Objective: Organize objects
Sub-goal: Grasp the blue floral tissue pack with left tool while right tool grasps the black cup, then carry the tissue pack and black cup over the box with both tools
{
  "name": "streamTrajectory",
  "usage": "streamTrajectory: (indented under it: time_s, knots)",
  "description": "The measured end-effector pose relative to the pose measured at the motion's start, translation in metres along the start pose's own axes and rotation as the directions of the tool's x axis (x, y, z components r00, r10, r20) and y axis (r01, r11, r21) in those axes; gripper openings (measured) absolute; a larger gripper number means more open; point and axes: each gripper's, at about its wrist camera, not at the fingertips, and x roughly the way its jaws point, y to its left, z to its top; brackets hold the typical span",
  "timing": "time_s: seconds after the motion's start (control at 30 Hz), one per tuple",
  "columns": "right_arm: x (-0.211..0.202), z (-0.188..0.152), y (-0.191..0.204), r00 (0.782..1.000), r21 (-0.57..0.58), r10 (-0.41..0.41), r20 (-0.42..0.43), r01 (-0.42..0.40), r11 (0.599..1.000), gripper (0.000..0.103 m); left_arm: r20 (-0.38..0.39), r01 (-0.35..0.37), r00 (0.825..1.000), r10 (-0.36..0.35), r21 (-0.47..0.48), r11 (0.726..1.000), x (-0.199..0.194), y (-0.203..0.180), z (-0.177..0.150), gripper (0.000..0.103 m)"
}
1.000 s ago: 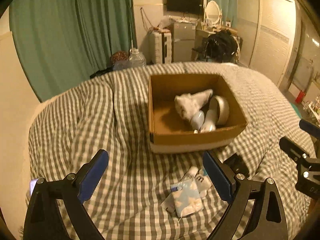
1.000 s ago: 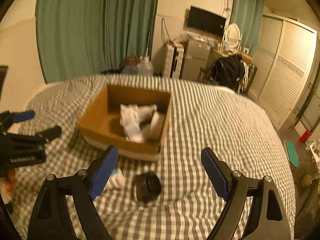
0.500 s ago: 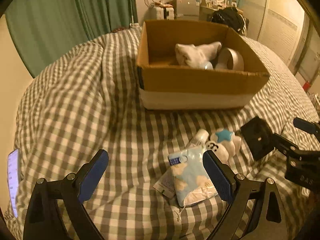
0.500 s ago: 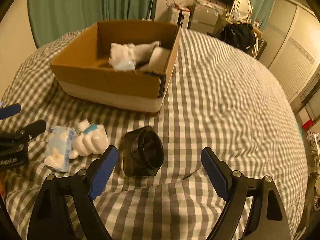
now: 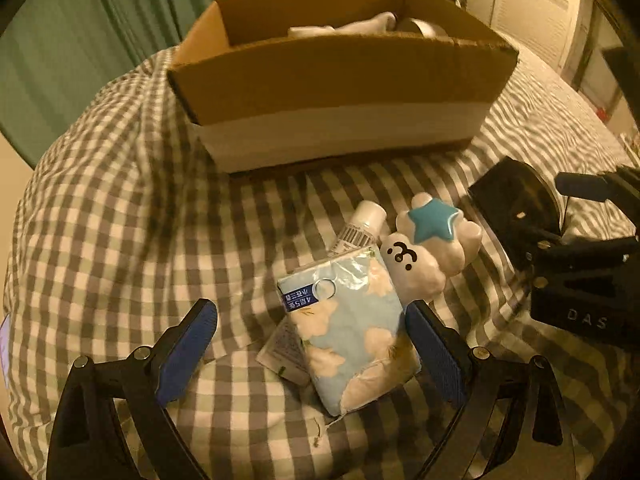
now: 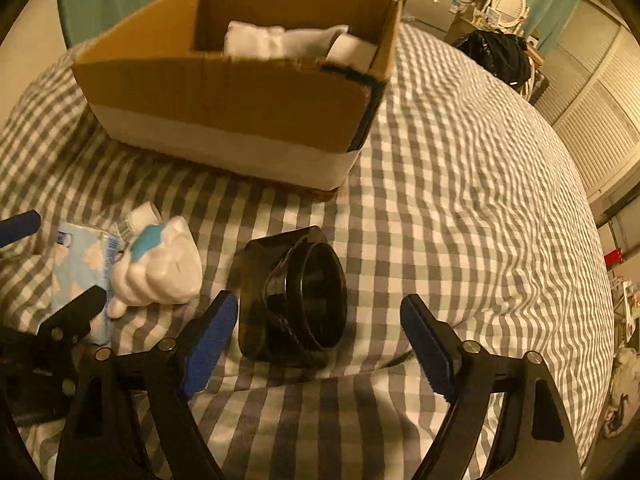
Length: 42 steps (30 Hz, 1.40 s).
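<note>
With both my left gripper (image 5: 312, 344) and right gripper (image 6: 316, 336) spread wide and empty over the bed, the pack (image 5: 348, 328) and jar (image 6: 294, 300) lie before the box (image 5: 340, 92), and I fear the soft duvet lets either slide off a closing pad.

We've dropped both claws low toward the bed. Our left claw (image 5: 312, 344) now straddles the blue tissue pack (image 5: 348, 328), right pad touching its edge; earlier it was high, pack well ahead. Our right claw (image 6: 316, 340) has closed in on the black jar (image 6: 294, 296), now between its spread pads. Cardboard box (image 5: 340, 80) looms nearer.
</note>
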Motion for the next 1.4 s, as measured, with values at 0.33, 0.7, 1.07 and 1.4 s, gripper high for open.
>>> streamTrajectory:
  time_s: [0.33,0.7,1.07,1.4]
  knots:
    - [0.02,0.002,0.006,0.996,-0.024,0.056,-0.075,-0.058,0.998,0.05,-0.029,0.111,0.993,-0.11,0.024,0.994,0.005,-0.007,-0.003,0.065]
    - [-0.009,-0.003,0.015,1.0,-0.066,-0.016,0.021,0.017,0.998,0.028,0.005,0.179,0.984,-0.179,-0.078,0.981,-0.017,0.016,-0.009,0.05]
    - [-0.067,-0.004,0.004,0.992,0.027,0.049,0.118,-0.053,0.998,0.028,0.063,0.19,0.981,-0.184,-0.105,0.976,-0.057,0.032,-0.012,0.05]
    - [-0.131,-0.016,0.011,0.972,0.009,0.026,0.235,-0.029,1.0,0.028,0.147,0.181,0.975,-0.167,-0.088,0.979,-0.101,0.037,-0.004,0.05]
